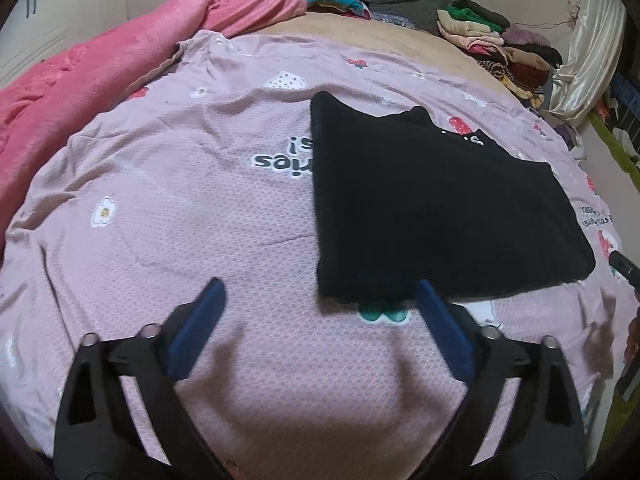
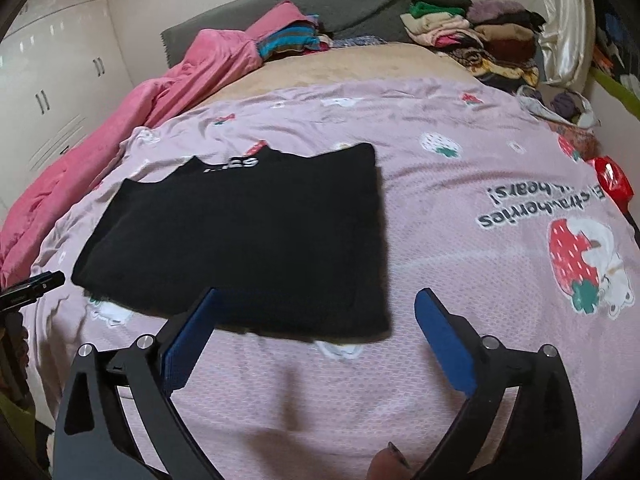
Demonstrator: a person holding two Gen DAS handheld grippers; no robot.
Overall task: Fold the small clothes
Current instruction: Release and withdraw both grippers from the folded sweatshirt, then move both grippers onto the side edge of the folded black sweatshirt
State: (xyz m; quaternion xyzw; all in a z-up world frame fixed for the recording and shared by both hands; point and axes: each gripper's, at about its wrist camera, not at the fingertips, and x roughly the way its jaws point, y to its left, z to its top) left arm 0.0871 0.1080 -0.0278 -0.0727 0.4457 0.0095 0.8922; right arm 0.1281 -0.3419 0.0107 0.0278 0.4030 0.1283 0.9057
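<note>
A black garment (image 1: 440, 208) lies folded into a flat rectangle on the pink strawberry-print bedspread (image 1: 180, 208). In the left wrist view it sits ahead and to the right, and my left gripper (image 1: 320, 286) stands open just short of its near edge with nothing between the blue pads. In the right wrist view the same black garment (image 2: 248, 236) lies ahead and to the left. My right gripper (image 2: 320, 294) is open above its near right corner, holding nothing. A fingertip (image 2: 386, 464) of the person shows at the bottom edge.
A pink blanket (image 1: 100, 72) is bunched along the left side of the bed. Stacks of folded clothes (image 1: 496, 48) sit at the far right by the grey headboard (image 2: 320, 4). A red object (image 2: 612, 184) lies at the right edge of the bedspread (image 2: 460, 184). White wardrobe doors (image 2: 52, 64) stand to the left.
</note>
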